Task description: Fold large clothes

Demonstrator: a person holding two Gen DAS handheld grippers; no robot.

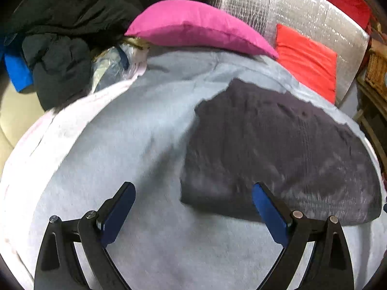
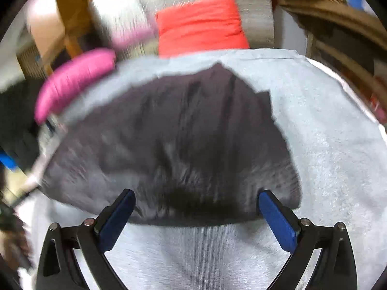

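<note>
A dark grey garment lies folded into a compact block on a light grey blanket that covers the bed. It also shows in the right wrist view, blurred by motion. My left gripper is open and empty, just above the blanket by the garment's near left corner. My right gripper is open and empty, its fingers either side of the garment's near edge.
A pink pillow and a red cushion lie at the far side of the bed against a silver quilted panel. A heap of black clothes sits far left. Wooden furniture stands on the right.
</note>
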